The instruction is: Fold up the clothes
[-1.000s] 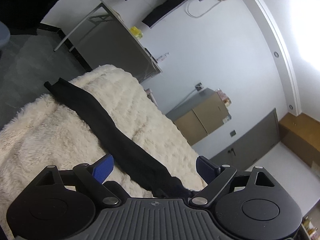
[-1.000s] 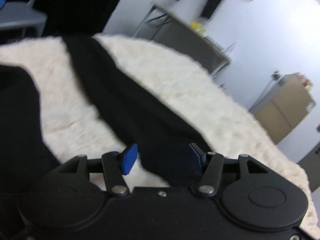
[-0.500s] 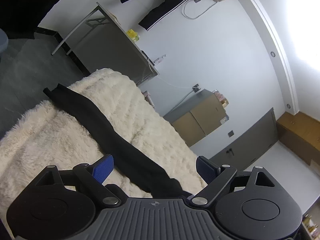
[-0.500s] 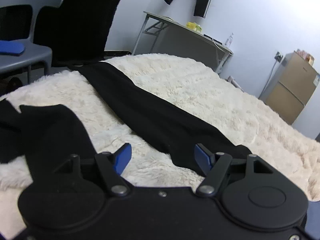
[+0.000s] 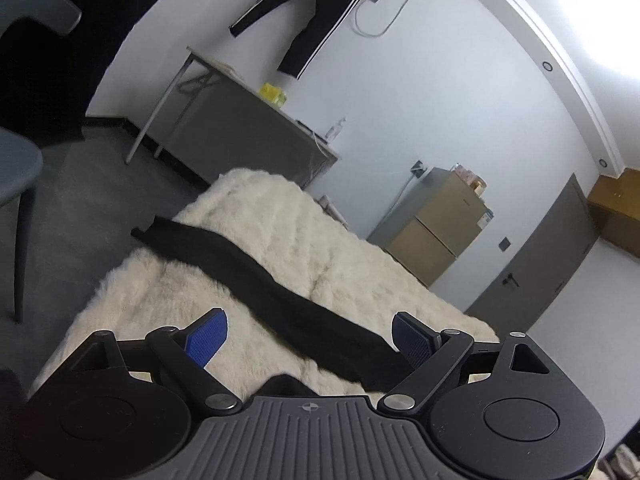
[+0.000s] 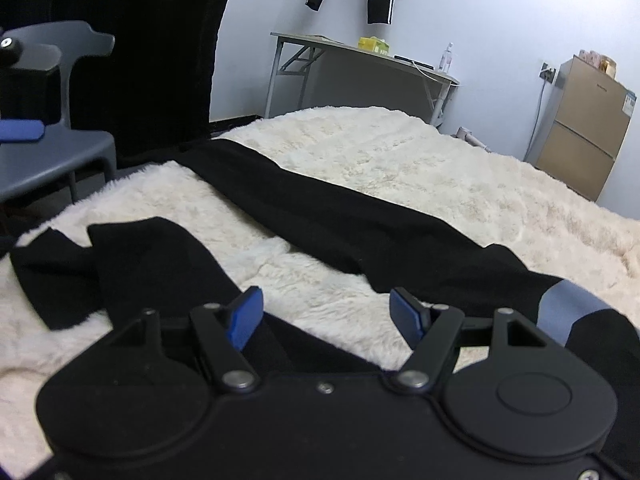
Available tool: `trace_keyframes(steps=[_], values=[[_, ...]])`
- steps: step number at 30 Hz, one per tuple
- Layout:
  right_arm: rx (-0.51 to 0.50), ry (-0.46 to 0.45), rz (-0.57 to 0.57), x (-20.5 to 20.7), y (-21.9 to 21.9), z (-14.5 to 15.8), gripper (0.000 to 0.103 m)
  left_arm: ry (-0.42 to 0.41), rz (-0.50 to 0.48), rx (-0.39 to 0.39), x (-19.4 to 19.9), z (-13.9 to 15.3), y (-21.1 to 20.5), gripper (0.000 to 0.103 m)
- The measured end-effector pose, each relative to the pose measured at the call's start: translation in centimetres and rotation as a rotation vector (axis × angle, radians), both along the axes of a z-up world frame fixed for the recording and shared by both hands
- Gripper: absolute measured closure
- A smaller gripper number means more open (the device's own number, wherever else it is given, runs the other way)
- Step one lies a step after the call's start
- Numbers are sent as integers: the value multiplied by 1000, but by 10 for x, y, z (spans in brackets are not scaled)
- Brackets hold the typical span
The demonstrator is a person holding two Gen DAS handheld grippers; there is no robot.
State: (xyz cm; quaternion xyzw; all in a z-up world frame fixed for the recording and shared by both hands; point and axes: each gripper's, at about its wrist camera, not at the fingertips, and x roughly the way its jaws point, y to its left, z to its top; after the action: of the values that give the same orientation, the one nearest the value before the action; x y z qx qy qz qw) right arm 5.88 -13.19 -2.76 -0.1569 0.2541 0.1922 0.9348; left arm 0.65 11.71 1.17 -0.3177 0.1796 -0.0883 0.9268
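A black garment lies spread on a cream fluffy blanket. One long black leg or sleeve stretches away toward the bed's far left edge. A second, shorter black part lies crumpled at the left in the right wrist view. My left gripper is open above the blanket, the long black strip running between its blue pads. My right gripper is open too, hovering over blanket and black fabric, holding nothing.
A grey chair stands left of the bed. Behind it are a folding table, a tan cabinet and a grey door. Black trousers with white stripes hang on the wall. Dark floor lies left of the bed.
Both grippers have pulled back and tilted upward, showing more of the room. The right gripper has drawn away from the black fabric that was close between its fingers, and its jaws have widened slightly.
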Motion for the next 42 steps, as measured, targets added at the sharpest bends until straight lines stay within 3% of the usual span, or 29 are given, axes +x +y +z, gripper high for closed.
trace_keyframes(steps=[2, 6, 11, 14, 16, 21, 24, 26, 27, 29, 35, 39, 41, 42], values=[[-17, -2, 21, -2, 6, 2, 35, -2, 14, 6, -4, 1, 11, 17], [-56, -49, 97, -10, 25, 10, 35, -10, 106, -137, -4, -8, 39, 17], [-74, -152, 345, -43, 60, 20, 23, -19, 192, -200, -4, -17, 55, 17], [-98, -185, 510, -66, 83, 17, 23, -36, 190, -232, -8, -18, 58, 17], [-135, -192, 632, -80, 104, 5, 24, -48, 179, -229, -8, -17, 55, 17], [-170, -164, 733, -72, 129, -15, 25, -55, 124, -120, -2, -10, 31, 17], [-163, -63, 750, -55, 138, -27, 30, -75, 104, -102, 1, -8, 24, 17], [-113, 56, 732, -40, 140, -29, 72, -78, 104, -103, 0, -8, 23, 17], [-99, 74, 727, -37, 139, -28, 74, -80, 109, -113, -1, -9, 24, 17], [-11, 68, 689, -29, 130, -14, 91, -91, 130, -158, -3, -12, 31, 17], [218, 48, 564, -4, 106, 29, 93, -113, 183, -245, -9, -17, 46, 17], [464, 29, 460, 24, 76, 63, 93, -113, 202, -269, -13, -18, 51, 17], [465, 42, 397, 41, 70, 65, 87, -113, 212, -280, -15, -18, 54, 17], [407, 60, 347, 50, 71, 61, 83, -112, 217, -283, -16, -18, 55, 17]])
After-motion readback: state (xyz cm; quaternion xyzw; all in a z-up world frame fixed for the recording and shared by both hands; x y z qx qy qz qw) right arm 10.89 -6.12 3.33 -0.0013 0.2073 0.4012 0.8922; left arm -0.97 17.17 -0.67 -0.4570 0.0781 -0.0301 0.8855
